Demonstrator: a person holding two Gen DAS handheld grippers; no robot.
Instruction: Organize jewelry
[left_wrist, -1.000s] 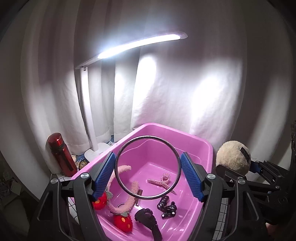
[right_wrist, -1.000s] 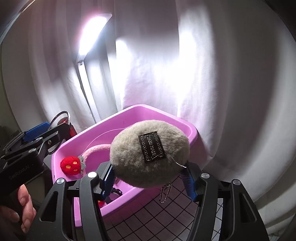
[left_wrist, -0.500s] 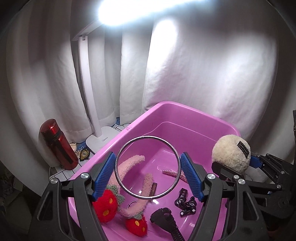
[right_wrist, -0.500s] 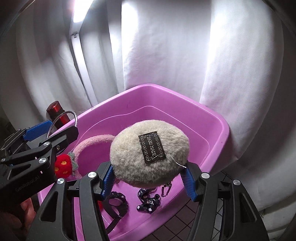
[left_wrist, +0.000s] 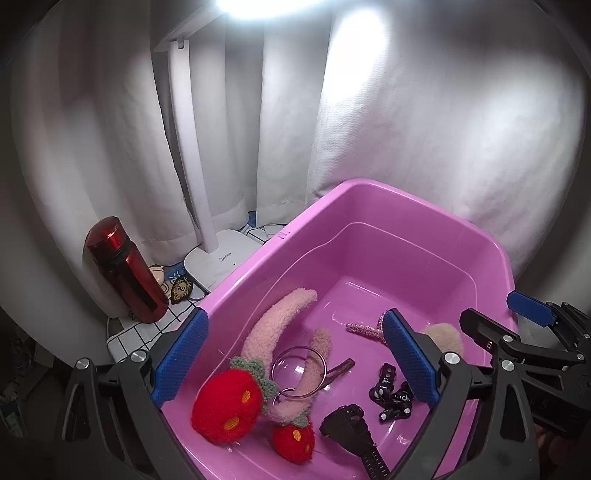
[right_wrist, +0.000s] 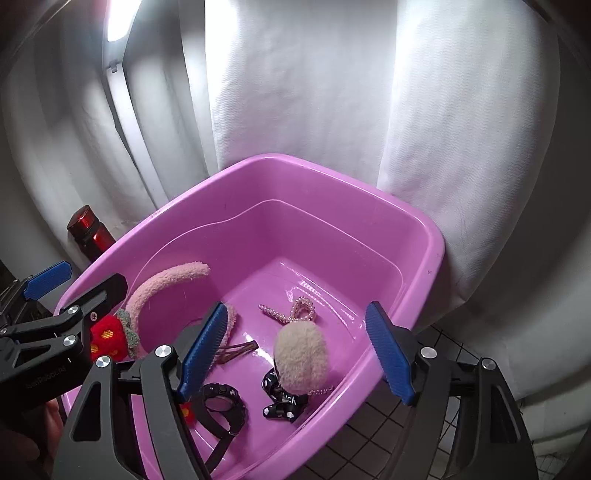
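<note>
Both tongs hang spread over the pink tub, left tongs and right tongs gripping nothing; the metal ring lies at six o'clock, the fluffy pompom at four.

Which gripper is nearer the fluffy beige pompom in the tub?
Right. The pompom lies just beyond the open right gripper, between its fingers in that view. The left gripper, also open, hangs farther left, above the strawberry headband.
</note>
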